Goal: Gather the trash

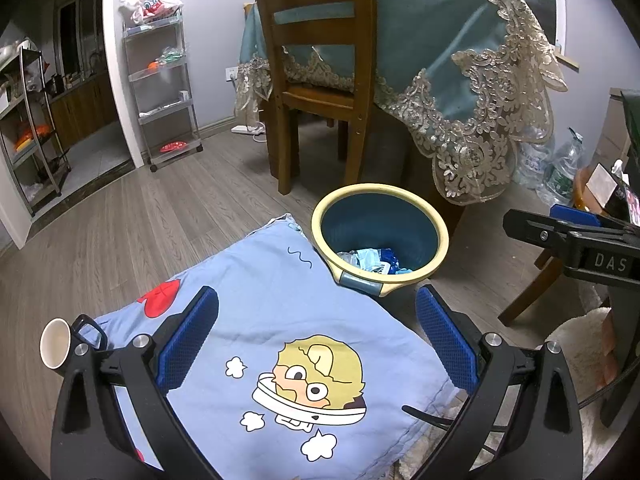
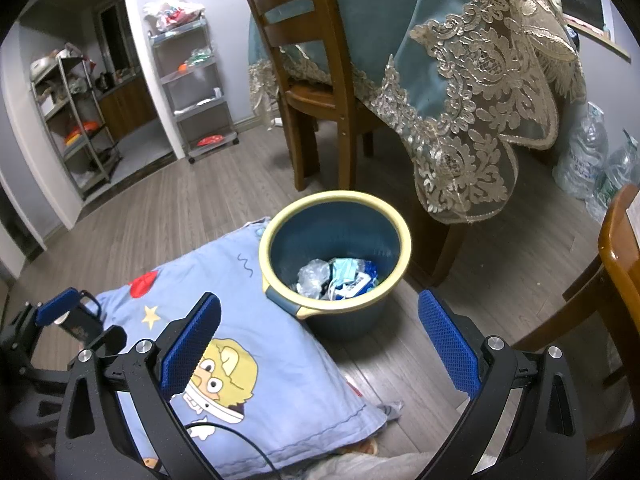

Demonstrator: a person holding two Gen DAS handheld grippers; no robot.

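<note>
The left gripper (image 1: 316, 332) has its 2 fingers (image 1: 188, 340) spread wide, nothing between them; the pads are blue, with a fine diamond-grid texture, set on matte black arms with silver bolts. It hangs over a quilt (image 1: 280, 320), soft light-blue cloth printed with a yellow-haired cartoon head, white puffs and a red heart. Beside its left finger lies a mug (image 1: 56, 346), dark outside, cream inside, on its side with the round mouth facing the camera.

The right gripper (image 2: 320, 336) is likewise spread wide and empty, its blue textured pads (image 2: 448, 344) framing the quilt's edge and bare floor (image 2: 400, 364). In the left view this gripper reaches in from the right edge, seen from the side.

The bin (image 2: 336, 256) stands just past both grippers, touching the quilt's far corner. It is a round, tapering plastic pail, blue walls under a thick cream rim, with a blue-grey tab on the near side. The trash (image 2: 340, 276) sits at its bottom: crinkled clear plastic, a pale-blue mask-like piece, blue-and-white wrappers.

The floor is grey wood-grain planks. Behind the bin stands a brown wooden chair (image 1: 320, 60) with a slatted back, pushed to a table under a teal cloth (image 1: 432, 40) with a scalloped beige lace border. At the far wall is a grey wheeled shelf cart (image 1: 164, 92). Clear plastic bottles (image 2: 592, 160) stand at right.
</note>
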